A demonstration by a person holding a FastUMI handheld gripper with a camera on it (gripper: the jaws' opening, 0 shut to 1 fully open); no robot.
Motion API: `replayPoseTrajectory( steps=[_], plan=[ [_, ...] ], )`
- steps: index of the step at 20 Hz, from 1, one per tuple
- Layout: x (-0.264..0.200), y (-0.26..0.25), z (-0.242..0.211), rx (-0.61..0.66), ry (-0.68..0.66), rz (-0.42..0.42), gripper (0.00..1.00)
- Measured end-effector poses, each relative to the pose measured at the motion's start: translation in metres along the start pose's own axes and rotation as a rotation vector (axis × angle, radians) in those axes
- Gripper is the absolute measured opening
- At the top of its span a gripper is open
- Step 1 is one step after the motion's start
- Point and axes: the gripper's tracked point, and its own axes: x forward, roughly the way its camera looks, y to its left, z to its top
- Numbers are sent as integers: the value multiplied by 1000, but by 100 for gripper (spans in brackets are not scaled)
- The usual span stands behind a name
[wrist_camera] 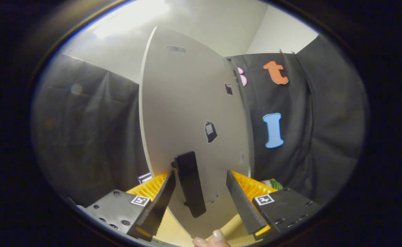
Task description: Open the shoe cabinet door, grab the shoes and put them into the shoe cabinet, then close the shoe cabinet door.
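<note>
1. Black cloth wall and pale ceiling lie beyond the claw.
2. Claw released, fingers spread apart.
3. Cabinet door stands just ahead; its dark handle sits between the fingers, nearer the left one.
4. Fingertips of a hand show below the door.

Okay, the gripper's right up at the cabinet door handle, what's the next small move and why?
Probably close the fingers on the handle. The gripper is open, its fingers either side of the dark handle on the pale door, neither clearly pressing it, so a firm hold likely comes before swinging the door.

A recording booth: black cloth wall hung before plain white room walls, shoe cabinet door standing inside.
</note>
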Motion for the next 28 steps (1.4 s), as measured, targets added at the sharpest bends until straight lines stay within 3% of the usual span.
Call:
replayPoseTrajectory(
  steps=[10,16,28],
  plan=[
    [137,78,-21,31,-21,60,97],
    [196,92,-19,-78,-59,-2,98],
    [234,102,-22,-182,-47,-161,98]
  ],
)
